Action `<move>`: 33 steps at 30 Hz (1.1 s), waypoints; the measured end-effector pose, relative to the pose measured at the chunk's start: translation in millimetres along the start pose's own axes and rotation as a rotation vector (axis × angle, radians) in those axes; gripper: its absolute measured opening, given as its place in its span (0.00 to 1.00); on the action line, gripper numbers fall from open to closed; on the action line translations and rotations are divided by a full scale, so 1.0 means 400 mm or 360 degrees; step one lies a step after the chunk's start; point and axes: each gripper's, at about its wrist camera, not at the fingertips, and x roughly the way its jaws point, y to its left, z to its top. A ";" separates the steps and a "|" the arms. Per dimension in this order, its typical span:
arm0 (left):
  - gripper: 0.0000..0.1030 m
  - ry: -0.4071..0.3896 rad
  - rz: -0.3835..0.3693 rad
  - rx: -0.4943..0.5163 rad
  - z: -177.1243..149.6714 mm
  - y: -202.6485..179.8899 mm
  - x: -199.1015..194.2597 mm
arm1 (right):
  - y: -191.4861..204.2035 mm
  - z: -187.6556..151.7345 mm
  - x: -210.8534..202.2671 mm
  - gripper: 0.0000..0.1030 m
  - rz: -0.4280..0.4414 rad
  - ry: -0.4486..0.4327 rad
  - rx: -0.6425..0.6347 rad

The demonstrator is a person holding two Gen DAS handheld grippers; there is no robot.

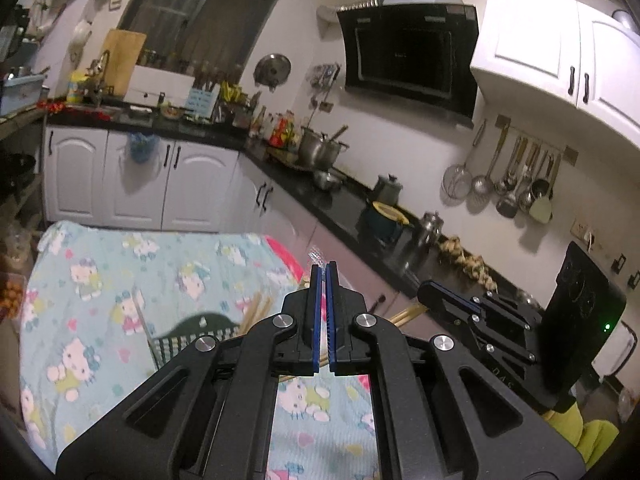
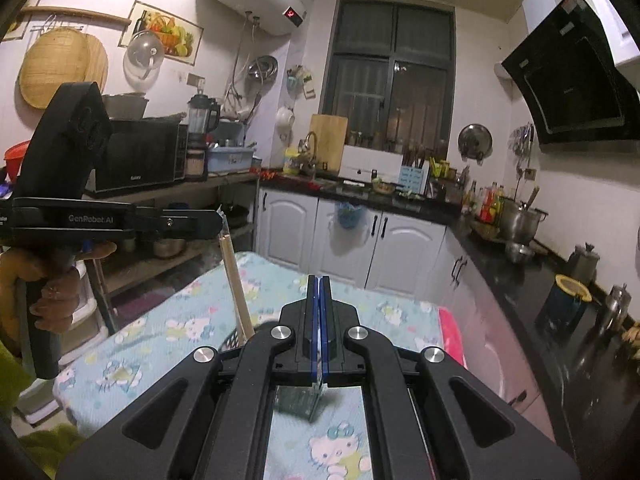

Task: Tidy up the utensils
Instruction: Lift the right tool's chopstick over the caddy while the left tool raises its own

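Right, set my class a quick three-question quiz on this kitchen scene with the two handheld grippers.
1. True or false: the left gripper is wide open.
2. What hangs from it in the right wrist view? A) chopsticks B) ladle C) knife
3. Fill in: the dark green basket sits on the patterned ___.
Key: 1 false, it is shut; 2 A; 3 cloth.

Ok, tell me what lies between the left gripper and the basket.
A chopstick: the left gripper pinches its top and it slants down to the basket. The right wrist view shows it.
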 end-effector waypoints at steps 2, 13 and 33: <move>0.00 -0.0040 0.0012 0.0001 0.029 -0.001 -0.008 | -0.002 0.031 0.014 0.01 -0.0004 -0.0015 0.0001; 0.00 -0.0168 0.0163 0.0082 0.159 0.006 -0.022 | 0.004 0.154 0.116 0.01 0.0003 -0.0032 -0.0003; 0.00 -0.0031 0.0185 -0.0130 0.078 0.179 0.077 | 0.094 0.052 0.323 0.01 0.0093 0.0201 0.0030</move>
